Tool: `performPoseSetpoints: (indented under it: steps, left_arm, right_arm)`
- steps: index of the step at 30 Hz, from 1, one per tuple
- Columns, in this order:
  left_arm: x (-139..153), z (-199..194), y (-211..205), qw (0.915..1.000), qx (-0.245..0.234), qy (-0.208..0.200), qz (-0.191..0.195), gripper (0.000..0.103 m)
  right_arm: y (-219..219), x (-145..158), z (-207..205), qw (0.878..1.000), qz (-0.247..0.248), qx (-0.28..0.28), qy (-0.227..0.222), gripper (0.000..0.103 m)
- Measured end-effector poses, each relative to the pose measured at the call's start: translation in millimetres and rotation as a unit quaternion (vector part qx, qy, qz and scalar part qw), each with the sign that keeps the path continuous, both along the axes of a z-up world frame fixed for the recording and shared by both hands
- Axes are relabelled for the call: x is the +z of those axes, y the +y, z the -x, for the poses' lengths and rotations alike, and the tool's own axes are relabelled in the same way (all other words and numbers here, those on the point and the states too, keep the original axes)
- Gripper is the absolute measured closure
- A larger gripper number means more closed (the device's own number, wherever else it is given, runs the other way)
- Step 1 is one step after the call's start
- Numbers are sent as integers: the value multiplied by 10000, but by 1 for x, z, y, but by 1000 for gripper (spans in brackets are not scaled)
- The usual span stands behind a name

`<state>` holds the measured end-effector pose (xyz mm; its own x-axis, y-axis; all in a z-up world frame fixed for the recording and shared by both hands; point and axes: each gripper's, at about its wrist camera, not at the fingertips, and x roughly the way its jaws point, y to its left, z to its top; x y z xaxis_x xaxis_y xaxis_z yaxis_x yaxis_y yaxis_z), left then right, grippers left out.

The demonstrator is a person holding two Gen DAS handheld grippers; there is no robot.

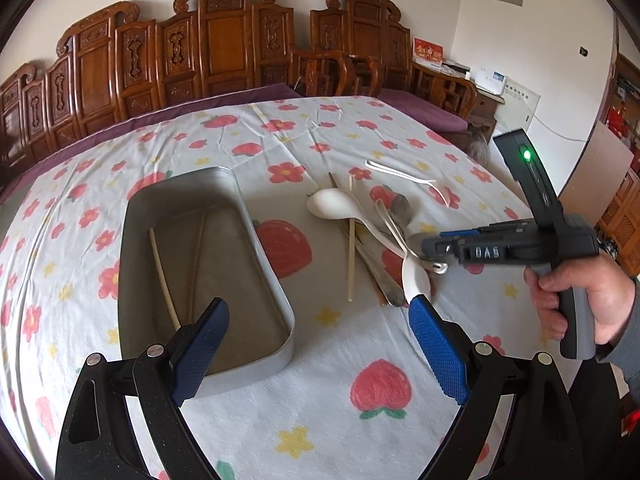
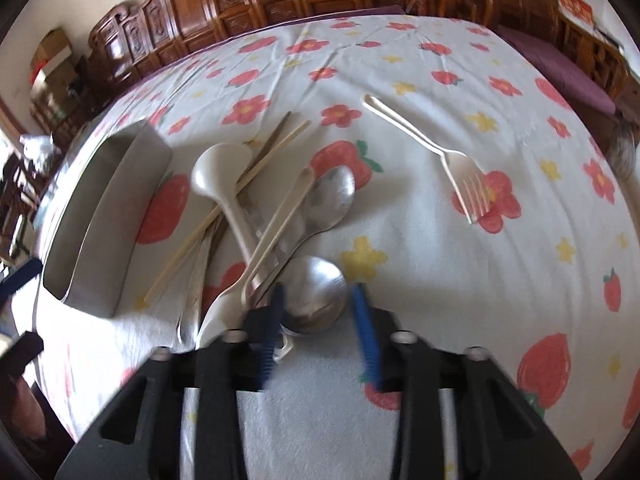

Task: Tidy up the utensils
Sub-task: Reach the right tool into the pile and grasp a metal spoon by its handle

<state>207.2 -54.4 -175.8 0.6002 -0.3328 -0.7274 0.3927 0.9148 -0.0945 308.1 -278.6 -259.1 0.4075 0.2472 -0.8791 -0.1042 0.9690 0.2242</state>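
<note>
Nearest us, our left gripper (image 1: pixel 316 344) hangs over the tablecloth (image 1: pixel 340 360), jaws spread wide, nothing between them. Just beyond lies the metal tray (image 1: pixel 276 280), one chopstick (image 1: pixel 164 276) inside. Our right gripper (image 2: pixel 320 316), held in a hand (image 1: pixel 576 296), stands with its jaws narrowly parted astride a steel spoon (image 2: pixel 316 292); we cannot tell whether the pads touch it. Behind it the heap: white ladle (image 2: pixel 220 168), pale spoon (image 2: pixel 280 220), second steel spoon (image 2: pixel 332 196), chopsticks (image 2: pixel 224 216). Farther off, alone, a white fork (image 2: pixel 440 152). Last, carved wooden chairs (image 1: pixel 224 40).
</note>
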Motion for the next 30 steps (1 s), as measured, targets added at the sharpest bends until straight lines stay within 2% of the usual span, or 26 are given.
performPoseSetpoints:
  steps: [4,6,13,22,27,30]
  left_arm:
    - [1,2,-10,10000,-28,10,-77,15]
    - [2,5,-15,9999,-49,7,-91,15]
    - [5,10,-30,9999,-9,91,-139,15]
    - [5,4,-40,9994,128,291,-162,15]
    - [3,0,-50,9990,132,345,-249,15]
    - [-2,-3,-57,9986,113,402,-319,15]
  right_arm:
    - [-12,5,-2,9990,-413,-142,47,99]
    - [-15,13,-1,9988,-469,-158,-54,100]
    - [-11,41,7,9981,141,-110,-590,101]
    - [-22,70,1,9845,1182,-316,-1258,101]
    - [-37,77,0,9800,1314,-483,-1415,101]
    - [-48,81,6,9802,1216,-553,-1463,101]
